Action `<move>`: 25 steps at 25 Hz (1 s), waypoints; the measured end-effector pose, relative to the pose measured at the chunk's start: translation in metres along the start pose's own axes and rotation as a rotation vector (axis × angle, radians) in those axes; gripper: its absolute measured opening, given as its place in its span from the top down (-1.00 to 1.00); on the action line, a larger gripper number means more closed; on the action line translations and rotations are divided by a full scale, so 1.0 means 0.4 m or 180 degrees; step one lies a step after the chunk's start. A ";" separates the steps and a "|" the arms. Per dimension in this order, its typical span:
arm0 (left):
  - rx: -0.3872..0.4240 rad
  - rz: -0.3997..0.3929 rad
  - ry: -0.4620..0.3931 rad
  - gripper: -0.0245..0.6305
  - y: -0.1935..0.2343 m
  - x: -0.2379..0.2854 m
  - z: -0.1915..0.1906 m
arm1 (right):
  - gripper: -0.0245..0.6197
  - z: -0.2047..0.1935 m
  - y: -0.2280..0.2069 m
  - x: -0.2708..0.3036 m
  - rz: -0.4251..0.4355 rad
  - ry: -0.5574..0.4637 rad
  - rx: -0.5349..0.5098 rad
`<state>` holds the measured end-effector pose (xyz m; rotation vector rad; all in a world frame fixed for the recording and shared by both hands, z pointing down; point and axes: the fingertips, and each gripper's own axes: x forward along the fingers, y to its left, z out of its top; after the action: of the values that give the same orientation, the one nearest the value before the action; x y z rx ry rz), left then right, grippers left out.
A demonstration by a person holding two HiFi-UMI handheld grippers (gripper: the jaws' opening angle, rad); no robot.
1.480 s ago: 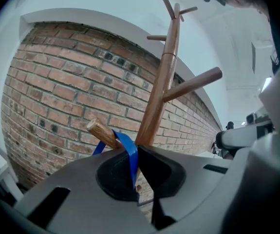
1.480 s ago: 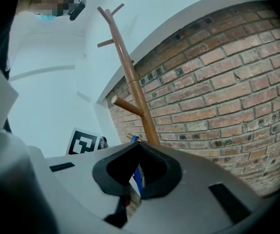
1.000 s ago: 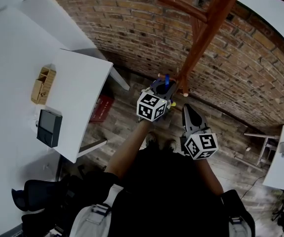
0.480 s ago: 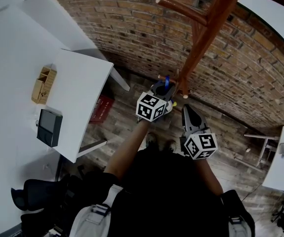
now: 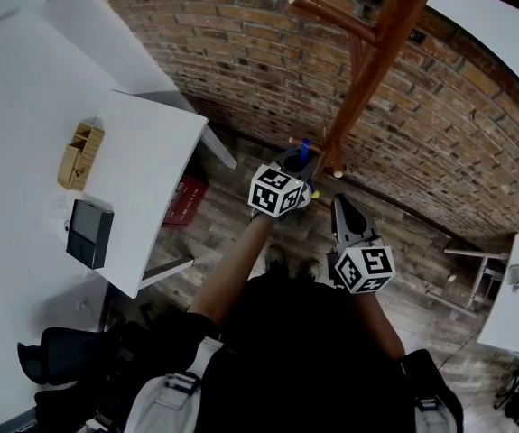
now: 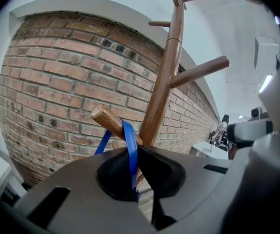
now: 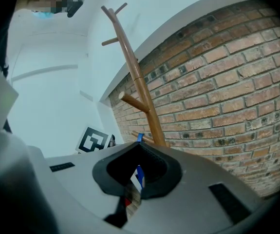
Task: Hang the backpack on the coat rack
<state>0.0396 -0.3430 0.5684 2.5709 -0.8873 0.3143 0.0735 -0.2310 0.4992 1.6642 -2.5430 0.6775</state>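
Backpack loop [image 6: 128, 141]: blue, over the coat rack's [image 6: 161, 89] low peg [image 6: 108, 121]; bag body hidden below.
Left hand-held gripper [image 6: 134, 155]: pinching the loop.
Right hand-held gripper [image 7: 139, 150]: pressed together, empty.
Remaining: letting go, I'd say.

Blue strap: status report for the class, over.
Left gripper shut on blue strap. Strap looped over a peg of the coat rack. Right gripper shut, nothing in it. Nothing in the way.
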 end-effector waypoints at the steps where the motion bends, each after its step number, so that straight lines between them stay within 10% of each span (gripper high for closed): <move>1: 0.0006 -0.0004 -0.0009 0.91 0.001 0.000 0.000 | 0.89 -0.001 0.000 0.001 0.0001 0.0003 -0.0004; 25: -0.0041 0.0118 0.0168 0.73 0.032 0.018 -0.018 | 0.89 -0.010 0.008 -0.001 -0.0004 0.0015 -0.0017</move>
<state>0.0364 -0.3529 0.5809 2.5246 -0.9156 0.3842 0.0699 -0.2282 0.5016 1.6602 -2.5381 0.6731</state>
